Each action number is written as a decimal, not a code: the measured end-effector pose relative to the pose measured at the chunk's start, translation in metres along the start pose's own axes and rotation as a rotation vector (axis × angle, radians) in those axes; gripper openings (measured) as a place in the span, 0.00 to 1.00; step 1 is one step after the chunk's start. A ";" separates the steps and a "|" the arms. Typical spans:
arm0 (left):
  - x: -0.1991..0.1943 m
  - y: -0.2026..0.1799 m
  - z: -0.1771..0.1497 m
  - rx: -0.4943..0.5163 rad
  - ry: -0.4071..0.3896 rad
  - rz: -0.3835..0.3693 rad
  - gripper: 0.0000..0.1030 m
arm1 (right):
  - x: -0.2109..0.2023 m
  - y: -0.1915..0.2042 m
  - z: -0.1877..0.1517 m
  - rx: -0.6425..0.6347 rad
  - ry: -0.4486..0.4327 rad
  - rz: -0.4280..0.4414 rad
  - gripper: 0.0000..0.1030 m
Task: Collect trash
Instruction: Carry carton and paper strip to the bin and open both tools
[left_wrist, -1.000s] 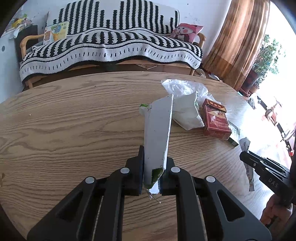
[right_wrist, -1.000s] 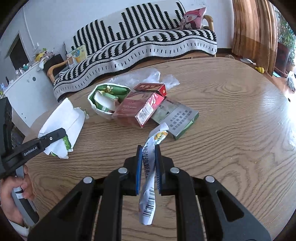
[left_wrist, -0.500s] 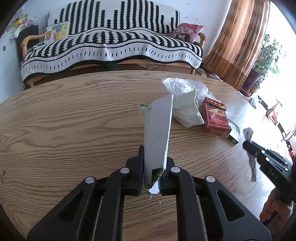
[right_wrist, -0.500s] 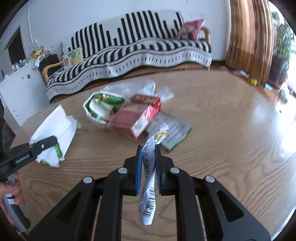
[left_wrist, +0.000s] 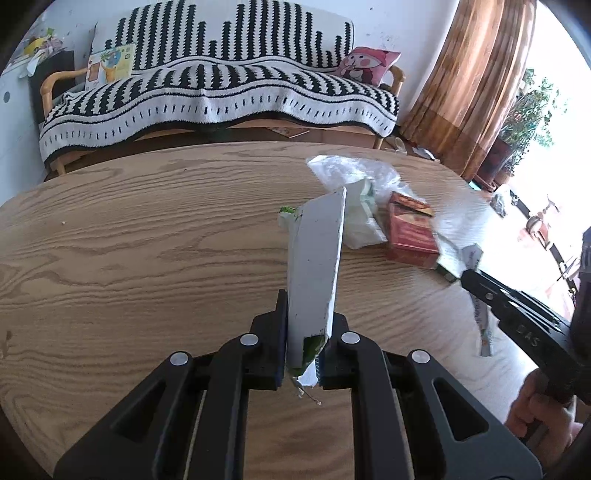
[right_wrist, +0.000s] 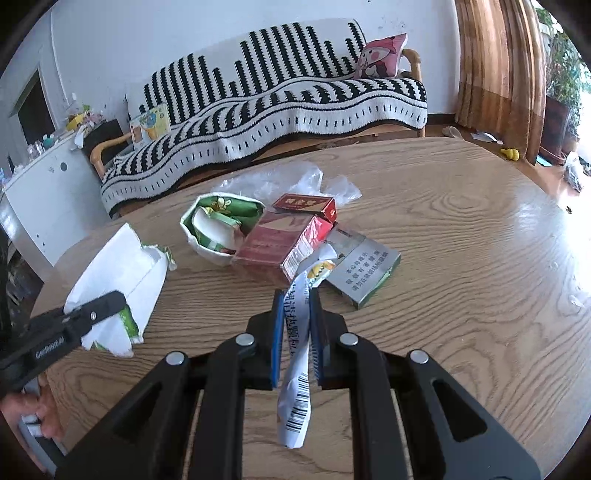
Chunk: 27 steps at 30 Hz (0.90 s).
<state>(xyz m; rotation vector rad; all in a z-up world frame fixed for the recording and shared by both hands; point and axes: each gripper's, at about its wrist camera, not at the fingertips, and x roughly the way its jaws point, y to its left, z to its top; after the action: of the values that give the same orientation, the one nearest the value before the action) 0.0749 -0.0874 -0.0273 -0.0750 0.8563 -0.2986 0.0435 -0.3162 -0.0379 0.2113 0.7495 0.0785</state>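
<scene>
The left hand-held gripper (left_wrist: 303, 354) is pinching a flattened white wrapper with green print (left_wrist: 317, 266), which stands up and away from its jaws above the worktop (left_wrist: 147, 236). The right hand-held gripper (right_wrist: 295, 332) is pressed together on a narrow paper strip with a barcode (right_wrist: 297, 369); the strip's loose end hangs below the jaws and its top curls just ahead of them.

The rest of the trash lies in one cluster just beyond the right hand-held gripper: a red carton (right_wrist: 284, 245) directly ahead, a smaller red box (right_wrist: 306, 205) behind it, a grey-and-green pack (right_wrist: 365, 271) ahead and to its right, a crumpled green-and-white bag (right_wrist: 218, 229) ahead and to its left, and clear plastic film (right_wrist: 288, 181) farthest off. No bin or bag for collecting shows in either view, so where these pieces are meant to go I cannot say.

Both jaws being occupied, the step in hand looks like carrying two pieces off. To do it well, keep both pinches firm and level. The strip is the weaker hold, thin and caught near its middle, so a quick swing could let it slide. The wrapper is stiff but tall, so lift it clear of the cluster.
</scene>
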 end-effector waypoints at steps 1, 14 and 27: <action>-0.005 -0.008 -0.002 0.013 -0.006 0.000 0.11 | -0.005 -0.002 0.000 0.009 -0.007 0.000 0.13; -0.072 -0.192 -0.059 0.250 0.027 -0.230 0.11 | -0.178 -0.120 -0.032 0.128 -0.141 -0.073 0.13; 0.041 -0.398 -0.245 0.490 0.524 -0.414 0.11 | -0.206 -0.324 -0.224 0.517 0.179 -0.200 0.13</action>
<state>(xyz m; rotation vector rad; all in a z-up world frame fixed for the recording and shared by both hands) -0.1754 -0.4665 -0.1450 0.2997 1.2617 -0.9374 -0.2612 -0.6261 -0.1302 0.6254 0.9576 -0.2933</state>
